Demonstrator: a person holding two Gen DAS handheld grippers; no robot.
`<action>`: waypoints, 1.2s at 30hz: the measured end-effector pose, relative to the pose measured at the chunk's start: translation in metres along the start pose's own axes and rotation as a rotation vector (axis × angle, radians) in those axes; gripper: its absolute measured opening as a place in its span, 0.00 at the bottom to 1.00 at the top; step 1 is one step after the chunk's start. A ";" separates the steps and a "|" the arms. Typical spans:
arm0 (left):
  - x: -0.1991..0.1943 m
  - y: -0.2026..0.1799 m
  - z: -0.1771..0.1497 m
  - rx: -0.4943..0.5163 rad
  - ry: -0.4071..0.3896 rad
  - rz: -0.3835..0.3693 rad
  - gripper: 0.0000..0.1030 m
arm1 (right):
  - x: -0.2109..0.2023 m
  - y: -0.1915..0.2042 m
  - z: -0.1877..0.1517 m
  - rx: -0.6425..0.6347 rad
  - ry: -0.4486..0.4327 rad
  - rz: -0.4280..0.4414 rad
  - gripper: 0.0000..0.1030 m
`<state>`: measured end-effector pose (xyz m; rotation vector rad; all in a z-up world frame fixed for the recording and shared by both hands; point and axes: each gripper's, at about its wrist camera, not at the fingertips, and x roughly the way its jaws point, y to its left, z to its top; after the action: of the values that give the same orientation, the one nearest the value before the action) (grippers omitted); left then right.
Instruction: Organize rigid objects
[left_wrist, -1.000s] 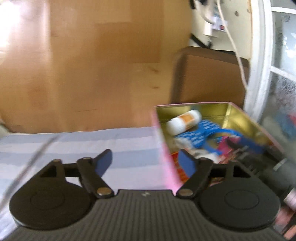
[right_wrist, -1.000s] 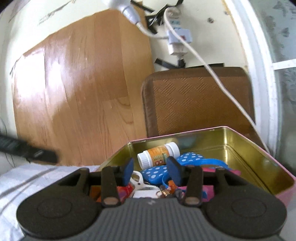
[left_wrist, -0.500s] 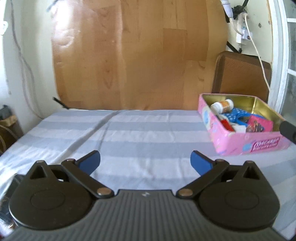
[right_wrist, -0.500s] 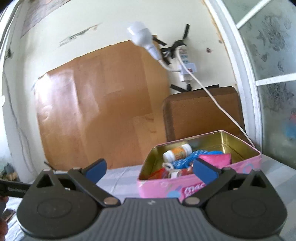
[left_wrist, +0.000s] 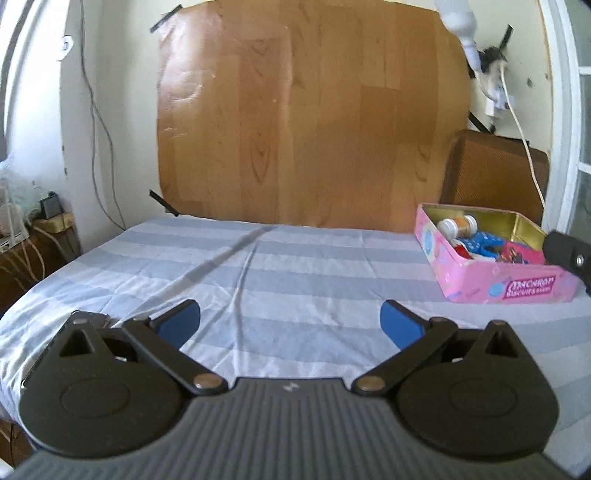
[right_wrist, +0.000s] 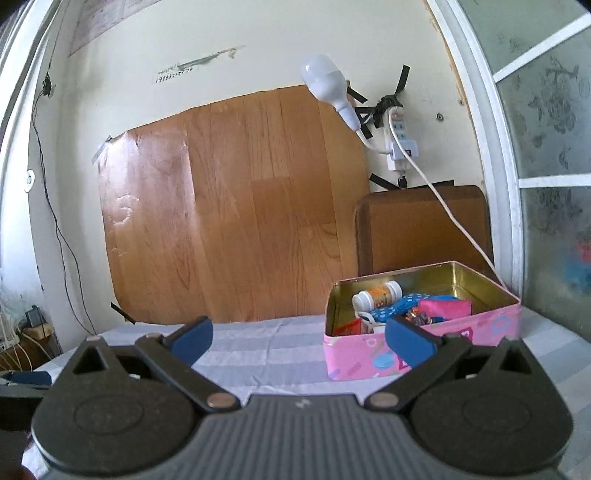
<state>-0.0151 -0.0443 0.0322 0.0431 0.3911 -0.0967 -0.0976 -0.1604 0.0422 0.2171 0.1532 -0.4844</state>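
Both tongs spread wide, nothing between them: left tongs (left_wrist: 290, 319), right tongs (right_wrist: 299, 338). Pink tin (right_wrist: 424, 354), already holding the bottle (right_wrist: 376, 295) and other bits, sits ahead-right of each. Sweep the striped cloth (left_wrist: 295, 266) for strays before finishing. Only your left view shows the bare cloth; only your right shows the tin's far wall.

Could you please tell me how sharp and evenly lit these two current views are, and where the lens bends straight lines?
Left wrist view: slightly soft, pink tin lettering blurred, wood panel evenly lit, door frame bowed at the edges. Right wrist view: sharper, pale glare on the panel's left, window frame curving strongly.
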 end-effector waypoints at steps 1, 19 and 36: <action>-0.001 0.000 0.000 -0.003 -0.001 0.000 1.00 | 0.000 0.001 0.001 -0.001 0.020 -0.005 1.00; 0.002 -0.022 -0.006 0.041 0.054 0.001 1.00 | 0.008 -0.017 -0.007 0.059 0.169 0.018 1.00; 0.005 -0.032 -0.010 0.055 0.154 -0.016 1.00 | 0.001 -0.023 -0.011 0.068 0.180 0.007 1.00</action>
<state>-0.0181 -0.0758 0.0202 0.1021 0.5431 -0.1208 -0.1088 -0.1779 0.0271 0.3276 0.3124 -0.4628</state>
